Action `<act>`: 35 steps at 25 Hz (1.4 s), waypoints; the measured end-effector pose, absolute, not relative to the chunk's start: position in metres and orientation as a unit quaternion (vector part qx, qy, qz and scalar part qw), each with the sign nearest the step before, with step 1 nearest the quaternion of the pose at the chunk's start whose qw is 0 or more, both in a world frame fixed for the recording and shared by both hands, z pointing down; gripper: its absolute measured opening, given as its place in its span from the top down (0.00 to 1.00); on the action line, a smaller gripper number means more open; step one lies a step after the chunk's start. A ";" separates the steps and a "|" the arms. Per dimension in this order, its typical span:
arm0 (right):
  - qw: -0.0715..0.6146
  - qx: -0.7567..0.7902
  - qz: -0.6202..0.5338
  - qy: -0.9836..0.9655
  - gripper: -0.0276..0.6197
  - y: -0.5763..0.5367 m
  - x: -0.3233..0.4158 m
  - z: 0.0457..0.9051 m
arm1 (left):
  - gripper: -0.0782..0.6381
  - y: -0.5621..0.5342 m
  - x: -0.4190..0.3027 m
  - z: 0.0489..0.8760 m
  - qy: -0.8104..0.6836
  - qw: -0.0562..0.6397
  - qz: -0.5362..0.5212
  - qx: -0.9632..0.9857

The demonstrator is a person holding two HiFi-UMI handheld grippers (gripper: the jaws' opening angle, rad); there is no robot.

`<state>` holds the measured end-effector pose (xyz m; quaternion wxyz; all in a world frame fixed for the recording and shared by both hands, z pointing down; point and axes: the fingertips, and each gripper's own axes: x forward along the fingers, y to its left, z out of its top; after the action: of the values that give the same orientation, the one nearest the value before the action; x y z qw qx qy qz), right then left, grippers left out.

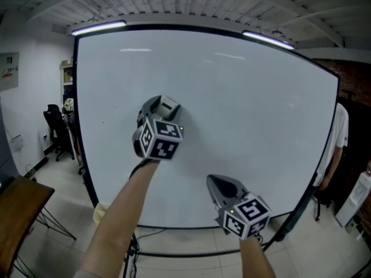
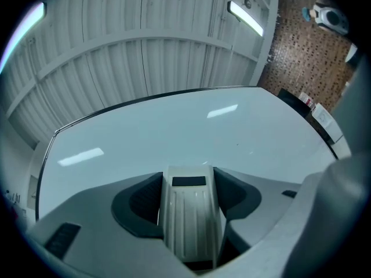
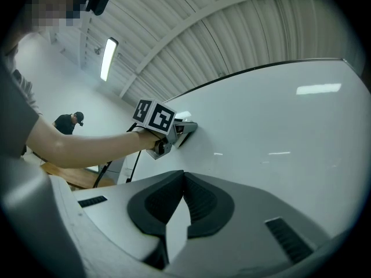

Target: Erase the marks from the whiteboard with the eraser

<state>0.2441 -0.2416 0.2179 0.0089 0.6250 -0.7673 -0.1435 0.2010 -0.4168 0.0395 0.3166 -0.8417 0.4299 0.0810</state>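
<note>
The jaws of the left gripper (image 2: 188,183) stand wide and are closed on the eraser (image 2: 190,213), a pale ribbed block that fills the gap between them. The front end of the eraser points at the whiteboard (image 2: 174,126). In the right gripper view its tip seems to meet the board, a little left of the middle, so I judge it is pressed there.

The jaws of the right gripper (image 3: 184,175) are together at the tips, with nothing between them. This gripper hangs lower and more to the right, in front of the bottom part of the board and well apart from the left one. It has no part in the work now.

The board is white and looks almost clean. I see only some very small dark specks, and I cannot tell if they are marks or dirt. A person (image 1: 341,138) stands just behind the right edge of the board.

I think the step in hand is the wiping itself, and it is near its end. The next move calls for a flat, firm pressure of the eraser on the board and a stroke over any speck that remains. The grip must not let the block tilt, or only one edge will rub.
</note>
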 end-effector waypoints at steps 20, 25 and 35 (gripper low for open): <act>0.015 0.609 -0.131 -0.782 0.97 -0.258 0.213 0.225 | 0.52 -0.449 0.143 0.063 0.462 0.243 0.114 -0.845; 0.013 0.610 -0.135 -0.780 0.97 -0.247 0.227 0.227 | 0.52 -0.434 0.176 0.077 0.447 0.232 0.114 -0.856; 0.006 0.618 -0.129 -0.776 0.97 -0.226 0.247 0.227 | 0.52 -0.414 0.211 0.085 0.413 0.227 0.084 -0.878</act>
<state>0.2465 -0.2262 0.2273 0.0055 0.6177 -0.7758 -0.1285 0.2114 -0.4139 0.0854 0.2269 -0.8779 0.4133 0.0839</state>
